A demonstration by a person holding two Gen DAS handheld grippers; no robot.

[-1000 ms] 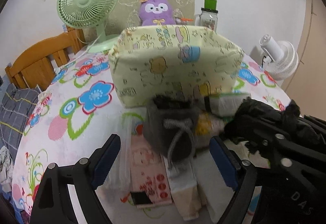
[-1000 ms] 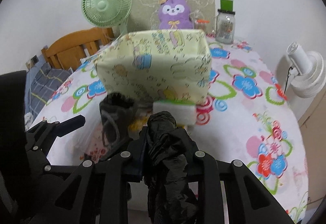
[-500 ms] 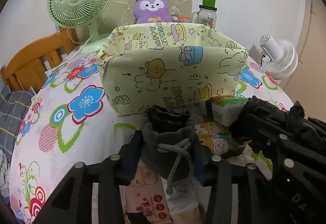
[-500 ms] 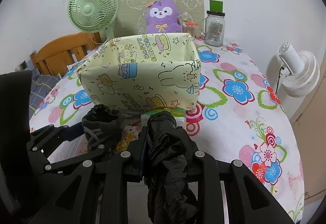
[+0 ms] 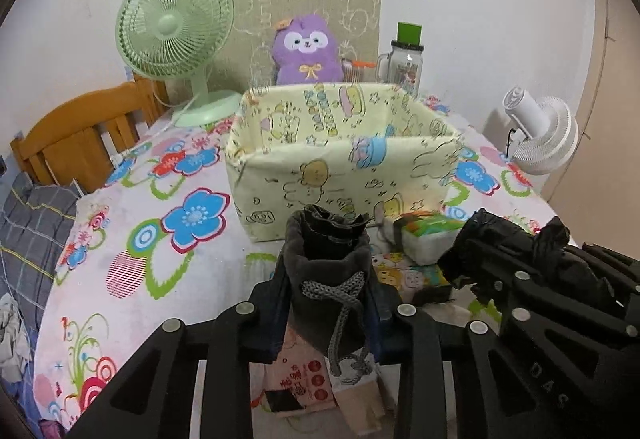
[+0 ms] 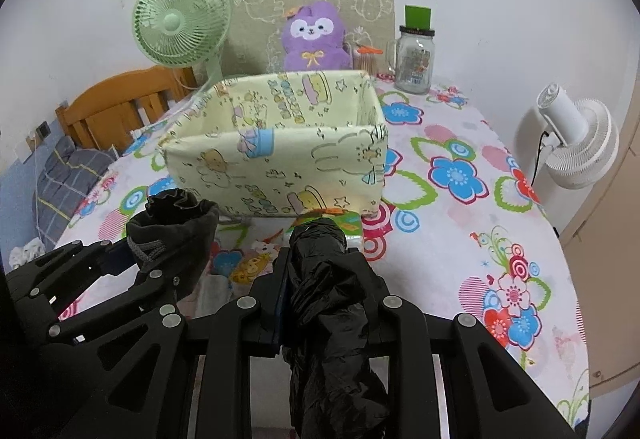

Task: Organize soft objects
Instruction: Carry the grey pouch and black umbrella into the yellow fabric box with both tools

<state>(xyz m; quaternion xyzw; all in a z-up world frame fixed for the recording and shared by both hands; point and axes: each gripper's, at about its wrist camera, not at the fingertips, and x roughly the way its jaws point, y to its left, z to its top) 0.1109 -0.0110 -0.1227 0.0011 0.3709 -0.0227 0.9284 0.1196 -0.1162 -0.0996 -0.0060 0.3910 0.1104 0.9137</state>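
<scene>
Two tools now carry loads: the left tool, spread wide a second ago, is closing on the grey drawstring pouch; the right tool pinches a black bag, both near the empty fabric bin, so dropping in seems next

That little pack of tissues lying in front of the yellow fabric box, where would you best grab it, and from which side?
Probably across its two long sides, coming down from above. The tissue pack lies flat on the table, so only its top and edges are free, and the fabric box stands right behind it.
</scene>
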